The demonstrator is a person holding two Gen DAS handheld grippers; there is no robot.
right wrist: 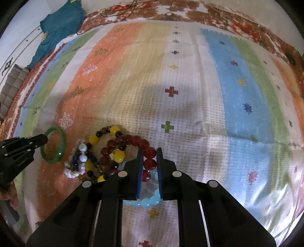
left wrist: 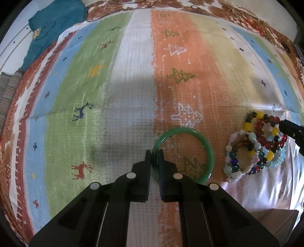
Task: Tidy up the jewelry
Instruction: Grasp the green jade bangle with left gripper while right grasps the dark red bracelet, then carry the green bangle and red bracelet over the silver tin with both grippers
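Note:
A green jade bangle point(left wrist: 207, 150) lies on the striped cloth. My left gripper point(left wrist: 154, 153) is shut on its left rim; it also shows from the side in the right wrist view point(right wrist: 42, 141), with the bangle point(right wrist: 61, 146) beside it. To the right lies a heap of beaded bracelets point(left wrist: 254, 146). My right gripper point(right wrist: 149, 152) is closed around the beads of a red bead bracelet point(right wrist: 133, 141) at the heap's right edge. A pale blue bead bracelet point(right wrist: 152, 199) lies under the fingers. A yellow and dark bead bracelet point(right wrist: 106, 136) lies to the left.
The colourful striped cloth point(left wrist: 133, 76) covers the whole surface. A teal garment point(left wrist: 53, 24) lies at the far left corner. A cardboard box corner point(left wrist: 275, 220) shows at the lower right of the left wrist view. A dark cable point(right wrist: 114, 13) runs along the far edge.

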